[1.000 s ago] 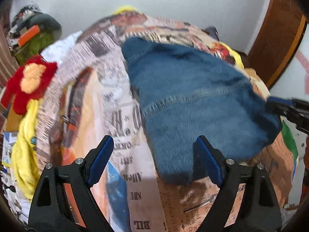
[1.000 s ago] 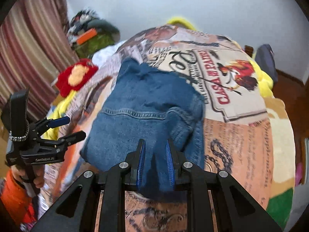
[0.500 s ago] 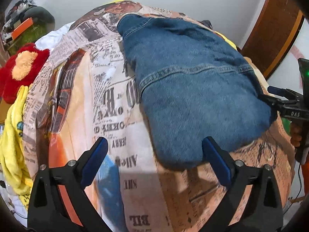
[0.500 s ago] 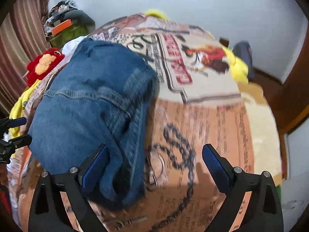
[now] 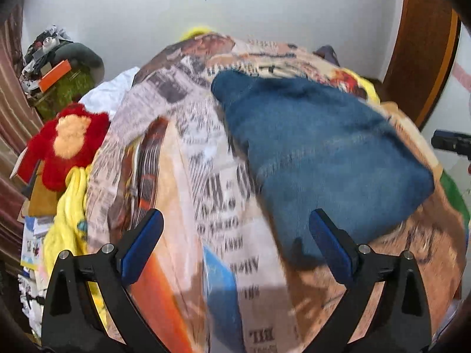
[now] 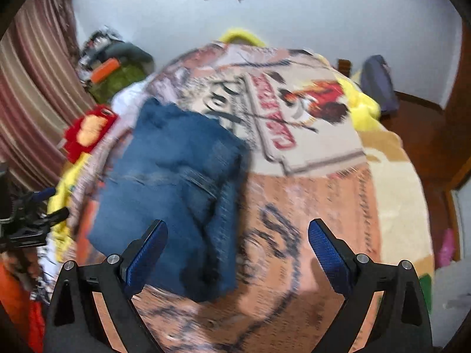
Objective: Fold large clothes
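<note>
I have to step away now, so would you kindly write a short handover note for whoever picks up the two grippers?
Left gripper: open, empty, just off the jeans' near left edge.
Right gripper: jaws just opened off the denim; open, nothing between the pads.
Jeans: folded into a compact bundle, lying free on the printed bedspread.
Done: the fold looks finished.
Left: perhaps square the right edge, which looks bunched. Red plush toy sits at the bed's left side.

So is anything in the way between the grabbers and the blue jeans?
Nothing visible is. The folded jeans lie on the printed blanket, with both the right gripper and left gripper open just in front of them and only blanket between.
</note>
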